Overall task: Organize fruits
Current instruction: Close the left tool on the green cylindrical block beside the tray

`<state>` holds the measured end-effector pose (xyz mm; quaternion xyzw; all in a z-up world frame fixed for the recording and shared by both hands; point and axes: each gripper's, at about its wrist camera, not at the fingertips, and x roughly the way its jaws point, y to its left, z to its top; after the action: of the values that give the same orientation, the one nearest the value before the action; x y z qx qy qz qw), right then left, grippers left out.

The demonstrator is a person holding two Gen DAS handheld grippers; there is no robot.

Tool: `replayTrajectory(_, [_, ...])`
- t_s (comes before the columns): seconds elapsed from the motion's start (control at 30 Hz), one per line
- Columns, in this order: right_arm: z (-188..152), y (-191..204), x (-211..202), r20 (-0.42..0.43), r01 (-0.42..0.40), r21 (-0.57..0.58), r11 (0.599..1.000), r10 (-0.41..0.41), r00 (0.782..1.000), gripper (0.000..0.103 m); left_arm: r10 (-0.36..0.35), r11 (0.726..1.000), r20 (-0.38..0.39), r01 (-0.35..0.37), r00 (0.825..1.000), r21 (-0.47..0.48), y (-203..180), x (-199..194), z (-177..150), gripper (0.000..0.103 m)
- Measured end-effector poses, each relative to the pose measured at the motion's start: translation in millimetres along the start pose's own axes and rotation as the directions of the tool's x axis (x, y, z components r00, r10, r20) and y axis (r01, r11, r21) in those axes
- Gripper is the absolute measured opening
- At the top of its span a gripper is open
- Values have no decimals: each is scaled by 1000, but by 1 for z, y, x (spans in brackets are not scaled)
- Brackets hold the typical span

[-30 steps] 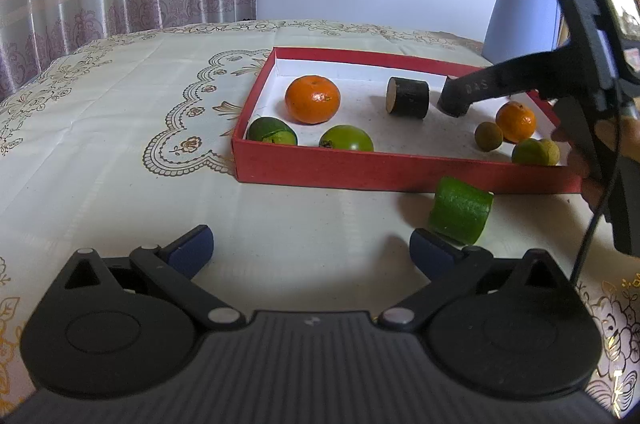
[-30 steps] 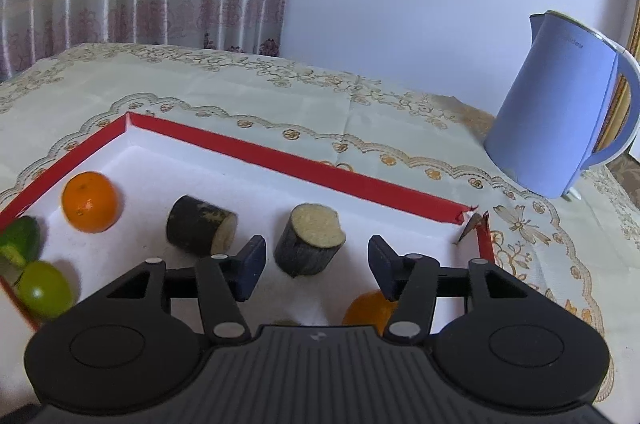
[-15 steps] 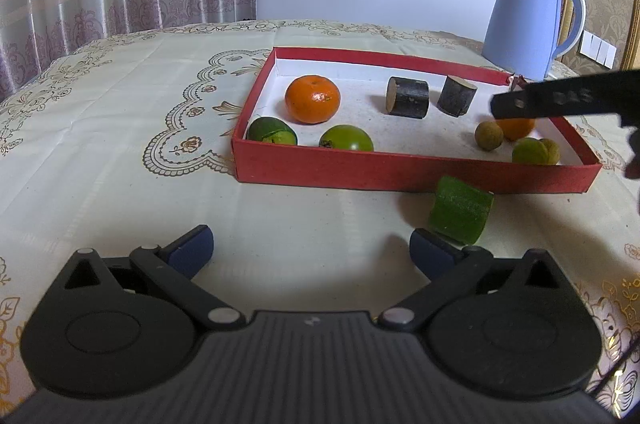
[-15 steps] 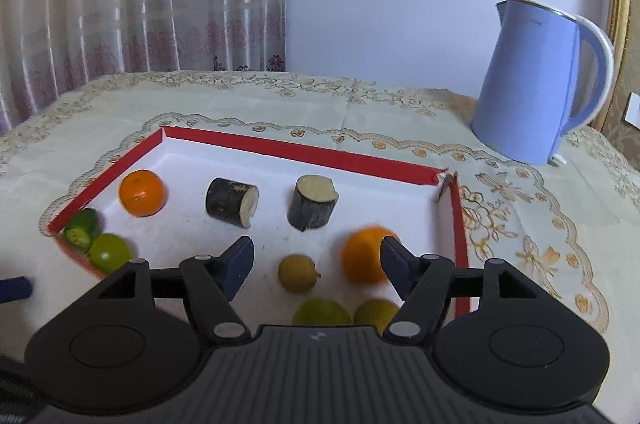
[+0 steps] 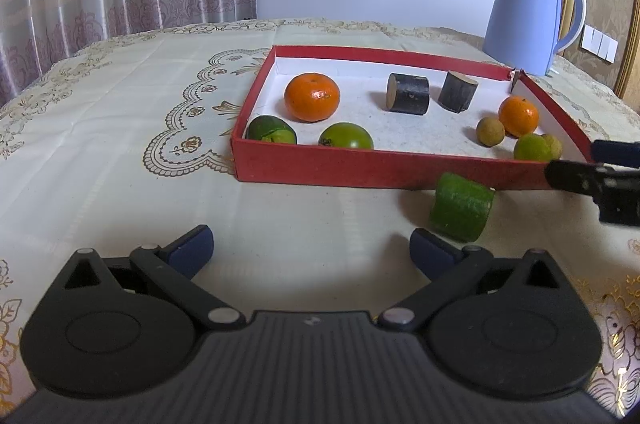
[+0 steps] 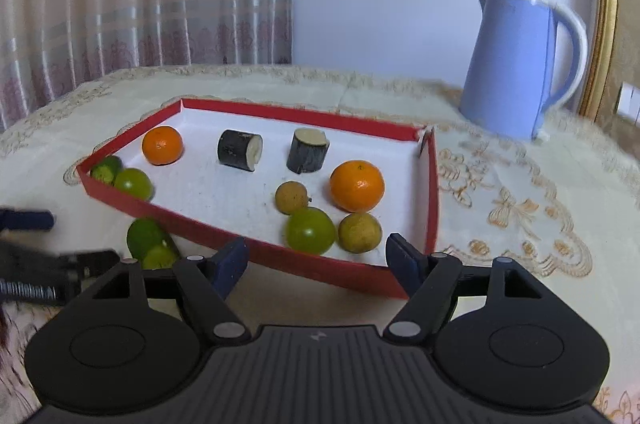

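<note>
A red tray (image 5: pixel 360 166) with a white floor holds two oranges (image 5: pixel 312 97) (image 6: pixel 357 185), two dark cut cylinders (image 5: pixel 408 93), several green fruits (image 6: pixel 310 229) and small brown ones (image 6: pixel 291 197). A green cut piece (image 5: pixel 461 207) lies on the cloth just outside the tray's near wall, also in the right wrist view as the green piece (image 6: pixel 150 242). My left gripper (image 5: pixel 311 250) is open over bare cloth, the green piece just beyond its right finger. My right gripper (image 6: pixel 317 260) is before the tray's near wall, jaws opening, nothing between them.
A light blue kettle (image 5: pixel 524 16) stands behind the tray's far right corner. The table carries a cream embroidered cloth (image 5: pixel 120 128). Pink curtains hang at the back left, and a gold frame (image 6: pixel 606 4) runs up the right edge.
My right gripper has pulled back out of the tray toward the near right, leaving the second dark cylinder standing in the tray, and its jaws have widened. The left gripper has not moved.
</note>
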<state>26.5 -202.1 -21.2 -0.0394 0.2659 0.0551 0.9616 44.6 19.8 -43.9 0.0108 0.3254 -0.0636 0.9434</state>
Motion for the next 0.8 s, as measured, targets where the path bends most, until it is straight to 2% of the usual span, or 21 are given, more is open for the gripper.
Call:
replayTrajectory(0.07, [-6,4,-5,11,44,-27,999,-44,999,80,1,1000,-1,-1,1000,1,0,0,0,103])
replayTrajectory(0.17, [-14,0,-13,12,-19,10,1000,19,1000,84,2,1000,-1,-2,1000,2,0,1,0,103])
replayTrajectory(0.37, [-25,-4,-3,-24,23,3,1000,-23,999,84,3,1000,-2,-3,1000,4,-1,1,0,103])
replayTrajectory(0.5, [-27,-18,6,-79,-8,82,997,14,997,84,0,1000,0,0,1000,0,0,0,1,103])
replayTrajectory(0.57, [-28,-21,8,-90,-32,107,994,42,995,89,-3,1000,0,3,1000,-1,0,0,1,103])
replayTrajectory(0.73, [-29,-18,10,-100,-28,87,996,37,994,92,-16,1000,14,16,1000,-18,3,-3,0,103])
replayTrajectory(0.8, [-28,-19,10,-99,-36,94,995,46,994,93,-44,999,24,44,999,-8,3,-6,-1,103])
